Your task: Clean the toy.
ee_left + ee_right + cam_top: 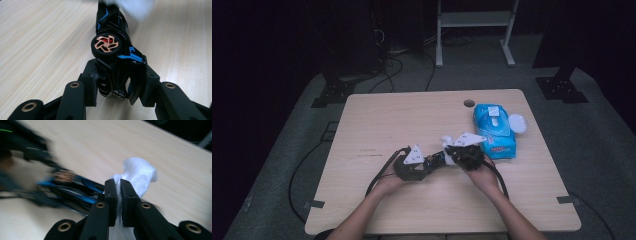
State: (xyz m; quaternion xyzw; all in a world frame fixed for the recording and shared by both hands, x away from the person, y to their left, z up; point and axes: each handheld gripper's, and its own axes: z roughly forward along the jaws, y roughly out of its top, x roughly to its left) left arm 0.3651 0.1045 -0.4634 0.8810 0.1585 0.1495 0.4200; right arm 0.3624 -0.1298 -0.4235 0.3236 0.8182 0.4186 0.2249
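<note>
**Toy car held, wipe pinched beside it**

The left gripper (pixel 119 82) clamps the rear of a glossy black toy car (pixel 113 37) with blue trim and copper-spoked wheels, just above the pale wood-grain counter (pixel 412 120). The right gripper (pixel 119 195) pinches a soft, crumpled white wipe (pixel 140 176) next to the car. A blue soft-plastic wipes pack (pixel 495 131) lies nearby, its round white lid flipped open.

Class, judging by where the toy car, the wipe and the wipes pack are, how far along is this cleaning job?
Done: a white wipe is out of the blue wipes pack, whose lid stands open. In hand: the left tongs clamp the black toy car; the right tongs pinch the wipe beside it. Left: probably finishing the wiping, then setting both down.
</note>
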